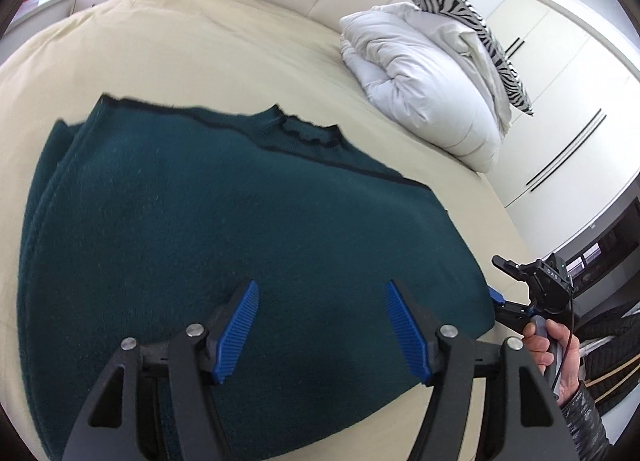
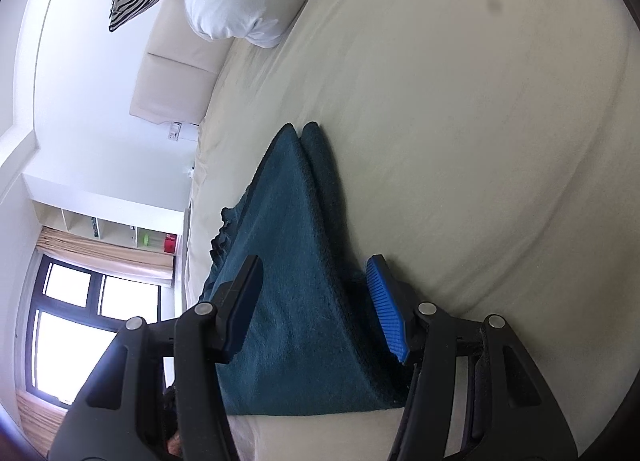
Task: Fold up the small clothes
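Left claw: our left gripper [image 1: 322, 325] sits nearest the lens, its blue ribbed pads [image 1: 238, 331] spread wide with nothing pinched between them; we see only knit fabric beneath the gap.
Sweater: we find the dark teal sweater [image 1: 192, 229] lying flat on the bed directly under and ahead of the left claw, its ribbed collar [image 1: 300, 133] at the far edge from the fingertips.
Folded side: to the left of the left claw we see a doubled layer of the sweater along its edge.
Right claw: our right gripper [image 2: 316, 309] stands with jaws apart, straddling a raised fold of the sweater [image 2: 296, 301]; the near corner of the cloth lies between the fingers, and we cannot tell whether the pads press it.
Right claw, other view: from the left wrist camera we see it [image 1: 498, 299] just right of the left claw, at the sweater's right edge.
Hand: we see a hand [image 1: 552, 353] wrapped round the right claw's handle, with a dark sleeve behind it.
Bed: the cream sheet [image 1: 240, 45] stretches beyond both claws.
Duvet: a bundled white duvet [image 1: 424, 89] lies far ahead and right of the left claw.
Zebra pillow: behind the duvet we see a zebra-striped pillow [image 1: 460, 9], touching it.
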A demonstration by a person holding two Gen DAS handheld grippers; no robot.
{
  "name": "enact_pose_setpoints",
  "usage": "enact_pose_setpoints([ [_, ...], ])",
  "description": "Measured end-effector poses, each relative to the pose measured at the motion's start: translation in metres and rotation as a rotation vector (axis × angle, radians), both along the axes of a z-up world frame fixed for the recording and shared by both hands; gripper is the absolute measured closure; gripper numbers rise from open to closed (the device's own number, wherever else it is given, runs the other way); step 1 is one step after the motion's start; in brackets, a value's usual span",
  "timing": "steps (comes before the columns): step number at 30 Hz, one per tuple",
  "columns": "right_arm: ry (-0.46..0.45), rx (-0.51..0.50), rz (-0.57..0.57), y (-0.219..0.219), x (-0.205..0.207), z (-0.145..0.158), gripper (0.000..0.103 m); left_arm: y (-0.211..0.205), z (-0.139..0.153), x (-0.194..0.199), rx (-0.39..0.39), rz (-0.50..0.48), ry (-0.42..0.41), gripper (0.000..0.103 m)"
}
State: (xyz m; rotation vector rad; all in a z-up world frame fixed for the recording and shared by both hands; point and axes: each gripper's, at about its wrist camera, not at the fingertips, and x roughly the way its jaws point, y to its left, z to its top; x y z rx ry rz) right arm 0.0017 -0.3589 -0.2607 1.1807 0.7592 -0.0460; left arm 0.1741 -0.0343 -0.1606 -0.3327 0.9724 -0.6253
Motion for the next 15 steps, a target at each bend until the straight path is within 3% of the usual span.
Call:
enact_pose_setpoints([
  [9,0.015,0.054,0.033,0.003,0.018,-0.013,0.050,0.006,-0.011,0.000,-0.027,-0.006,0.031,0.035],
  [15,0.058,0.039,0.122,0.012,0.039,-0.014,0.049,0.010,-0.015,0.001,-0.034,-0.010,0.045,0.035],
])
